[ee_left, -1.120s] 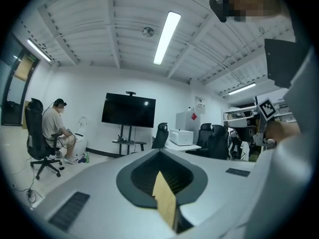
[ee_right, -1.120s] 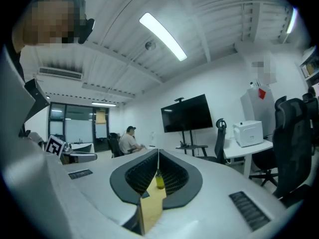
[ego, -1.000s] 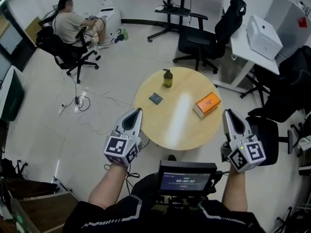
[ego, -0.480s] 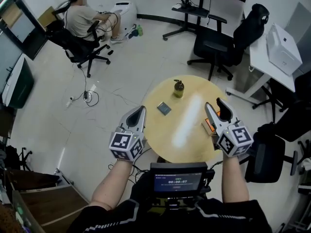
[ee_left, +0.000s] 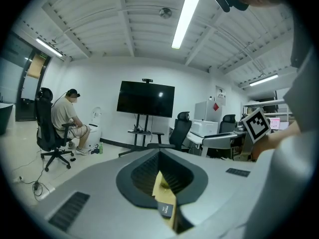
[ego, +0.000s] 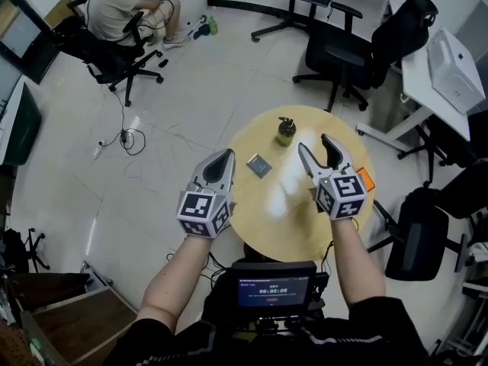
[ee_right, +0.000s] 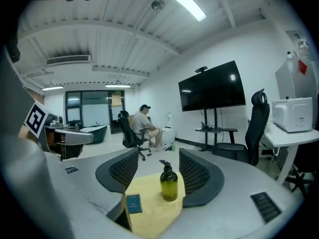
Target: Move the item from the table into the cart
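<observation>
A round wooden table (ego: pixel 301 231) carries a green pump bottle (ego: pixel 286 130), a small dark flat box (ego: pixel 259 165) and an orange box (ego: pixel 365 179), which the right gripper half hides. My right gripper (ego: pixel 317 146) hovers over the table, its jaws open after just opening, with nothing between them. In the right gripper view the bottle (ee_right: pixel 169 183) stands ahead between the jaws, untouched, with the dark box (ee_right: pixel 133 203) to its left. My left gripper (ego: pixel 223 160) is at the table's left edge, shut and empty. Through its slit the left gripper view shows the dark box (ee_left: pixel 166 209).
Black office chairs (ego: pixel 343 52) stand beyond the table and another (ego: pixel 412 239) at its right. A white desk with a printer (ego: pixel 450 71) is at far right. A person sits at far left (ego: pixel 114 10). Cables (ego: pixel 122 136) lie on the floor.
Both grippers have moved forward to the table. The right one swung left over the tabletop, in front of the orange box, and its jaws went from shut to open.
</observation>
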`<state>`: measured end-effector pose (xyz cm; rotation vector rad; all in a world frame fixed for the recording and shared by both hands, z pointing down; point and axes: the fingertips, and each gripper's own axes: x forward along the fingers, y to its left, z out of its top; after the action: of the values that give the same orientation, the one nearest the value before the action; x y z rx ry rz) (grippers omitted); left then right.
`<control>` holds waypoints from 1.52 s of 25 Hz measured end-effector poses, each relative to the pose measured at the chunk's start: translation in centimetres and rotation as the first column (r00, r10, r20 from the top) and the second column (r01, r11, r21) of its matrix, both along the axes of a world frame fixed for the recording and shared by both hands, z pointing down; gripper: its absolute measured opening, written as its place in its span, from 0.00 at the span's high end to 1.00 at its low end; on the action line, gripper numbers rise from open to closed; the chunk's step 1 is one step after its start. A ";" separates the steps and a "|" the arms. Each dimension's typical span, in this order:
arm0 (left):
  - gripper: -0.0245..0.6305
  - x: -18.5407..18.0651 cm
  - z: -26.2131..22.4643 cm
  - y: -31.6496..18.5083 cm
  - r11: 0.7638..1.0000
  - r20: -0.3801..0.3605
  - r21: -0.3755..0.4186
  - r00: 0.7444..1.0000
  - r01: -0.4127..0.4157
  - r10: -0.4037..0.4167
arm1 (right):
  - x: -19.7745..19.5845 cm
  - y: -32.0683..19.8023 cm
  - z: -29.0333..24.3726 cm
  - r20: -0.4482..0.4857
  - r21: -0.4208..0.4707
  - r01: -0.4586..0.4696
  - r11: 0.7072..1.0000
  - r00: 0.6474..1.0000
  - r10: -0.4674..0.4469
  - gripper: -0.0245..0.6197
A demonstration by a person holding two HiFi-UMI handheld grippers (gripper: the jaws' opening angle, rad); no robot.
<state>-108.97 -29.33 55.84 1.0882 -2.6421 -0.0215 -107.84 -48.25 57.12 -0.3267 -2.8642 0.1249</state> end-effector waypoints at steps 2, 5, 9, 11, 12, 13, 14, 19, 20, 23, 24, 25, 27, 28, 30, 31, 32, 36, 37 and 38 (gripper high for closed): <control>0.96 -1.6 2.2 -0.6 1.000 -0.002 -0.002 1.000 -0.012 0.012 | -2.5 0.2 2.6 -0.002 0.010 -0.010 1.000 1.000 0.010 0.57; 0.96 -3.7 5.2 -1.1 1.000 -0.017 -0.003 1.000 -0.016 0.016 | -5.7 0.6 6.4 -0.010 0.018 -0.008 1.000 1.000 0.009 0.49; 0.96 -5.9 9.0 -1.8 1.000 -0.032 -0.010 0.999 -0.018 0.018 | -9.5 0.9 11.2 -0.027 0.036 0.000 0.999 1.000 0.001 0.49; 0.96 -6.7 10.6 -2.1 1.000 -0.035 -0.014 0.999 -0.023 0.022 | -11.0 1.1 13.2 -0.031 0.050 0.005 0.999 1.000 -0.003 0.49; 0.96 -7.0 11.2 -2.2 0.999 -0.035 -0.018 0.999 -0.028 0.027 | -11.6 1.3 14.1 -0.031 0.060 0.009 0.998 0.999 -0.007 0.49; 0.96 -7.2 11.7 -2.4 0.999 -0.034 -0.021 0.999 -0.034 0.033 | -12.0 1.3 14.8 -0.030 0.071 0.013 0.997 0.999 -0.011 0.49; 0.96 -7.4 12.3 -2.5 0.999 -0.033 -0.022 0.999 -0.041 0.041 | -12.5 1.3 15.5 -0.030 0.081 0.016 0.997 0.999 -0.014 0.49; 0.96 -9.8 15.5 -3.2 0.995 -0.009 -0.064 0.997 -0.075 0.075 | -14.6 1.2 17.8 -0.021 0.076 0.045 0.996 0.999 -0.043 0.49; 0.96 -10.2 16.0 -3.4 0.995 -0.003 -0.064 0.997 -0.080 0.080 | -14.9 1.3 18.1 -0.015 0.077 0.057 0.995 0.998 -0.056 0.49; 0.96 -11.3 17.5 -4.0 0.995 0.005 -0.044 0.996 -0.088 0.089 | -15.7 1.4 19.1 -0.001 0.087 0.071 0.994 0.997 -0.071 0.49; 0.96 -11.7 18.2 -4.1 0.996 0.001 -0.039 0.997 -0.083 0.083 | -15.9 1.4 19.5 -0.001 0.089 0.073 0.993 0.997 -0.073 0.49; 0.96 -12.2 19.0 -4.1 0.996 -0.005 -0.041 0.997 -0.073 0.073 | -16.2 1.5 19.9 0.000 0.092 0.075 0.993 0.997 -0.075 0.49; 0.96 -12.9 20.5 -3.9 0.997 -0.017 -0.054 0.998 -0.053 0.053 | -16.5 1.6 20.5 0.005 0.100 0.078 0.992 0.997 -0.079 0.51; 0.96 -13.1 21.1 -3.9 0.997 -0.023 -0.055 0.999 -0.048 0.047 | -16.6 1.6 20.8 0.009 0.104 0.078 0.992 0.997 -0.079 0.56; 0.96 -13.2 21.7 -4.0 0.998 -0.029 -0.050 0.999 -0.048 0.046 | -16.9 1.4 20.9 0.024 0.109 0.077 0.991 0.997 -0.080 0.56; 0.96 -13.1 21.8 -4.2 0.998 -0.031 -0.046 0.998 -0.051 0.049 | -17.0 1.4 20.7 0.033 0.112 0.078 0.991 0.996 -0.082 0.56; 0.96 -12.9 21.8 -4.3 0.998 -0.033 -0.044 0.998 -0.053 0.051 | -17.2 1.4 20.6 0.042 0.118 0.081 0.990 0.995 -0.087 0.56; 0.96 -12.3 22.0 -4.3 0.998 -0.037 -0.042 0.998 -0.052 0.051 | -17.4 1.6 20.6 0.040 0.141 0.088 0.986 0.995 -0.095 0.56; 0.96 -12.2 22.0 -4.2 0.998 -0.036 -0.040 0.998 -0.051 0.049 | -17.5 1.6 20.6 0.042 0.141 0.088 0.986 0.995 -0.095 0.62; 0.96 -12.2 22.0 -4.1 0.998 -0.037 -0.037 0.998 -0.049 0.047 | -17.5 1.8 20.5 0.050 0.142 0.087 0.986 0.994 -0.095 0.66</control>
<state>-121.17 -33.38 77.86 1.1281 -2.5733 0.0183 -125.39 -46.48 77.62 -0.4378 -2.8876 -0.1026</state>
